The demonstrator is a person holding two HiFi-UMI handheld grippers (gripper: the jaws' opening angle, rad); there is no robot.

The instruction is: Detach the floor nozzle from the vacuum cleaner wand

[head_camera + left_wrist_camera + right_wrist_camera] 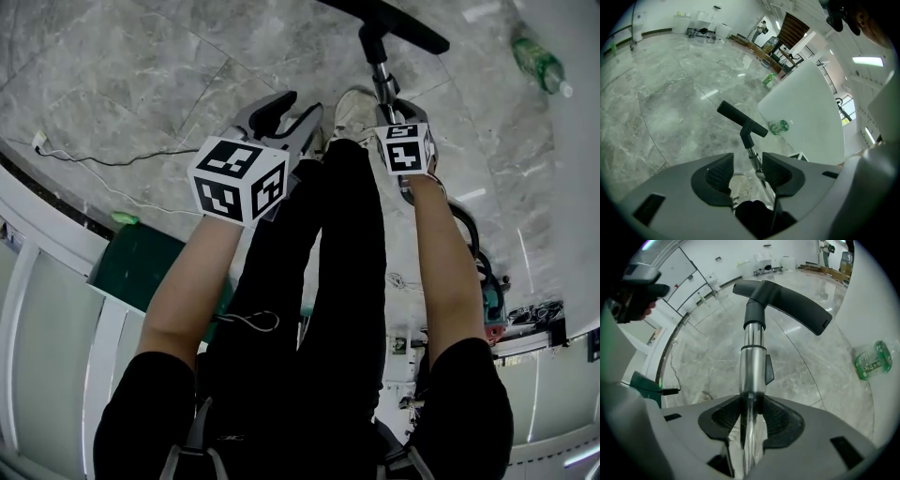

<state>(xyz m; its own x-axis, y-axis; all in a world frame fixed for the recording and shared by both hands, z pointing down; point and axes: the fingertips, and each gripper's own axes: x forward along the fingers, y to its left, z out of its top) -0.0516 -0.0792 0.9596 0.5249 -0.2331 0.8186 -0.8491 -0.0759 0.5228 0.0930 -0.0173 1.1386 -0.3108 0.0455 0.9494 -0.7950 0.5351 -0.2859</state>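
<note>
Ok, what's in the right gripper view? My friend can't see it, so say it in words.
The right gripper is clamped on a shiny metal vacuum wand, which runs up to a black floor nozzle. Behind is grey stone floor, with a green bottle lying at the right.

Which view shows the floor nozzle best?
Right gripper view: the floor nozzle large and whole, neck on the wand clear. Head view crops it at the top edge; left gripper view shows it small.
</note>
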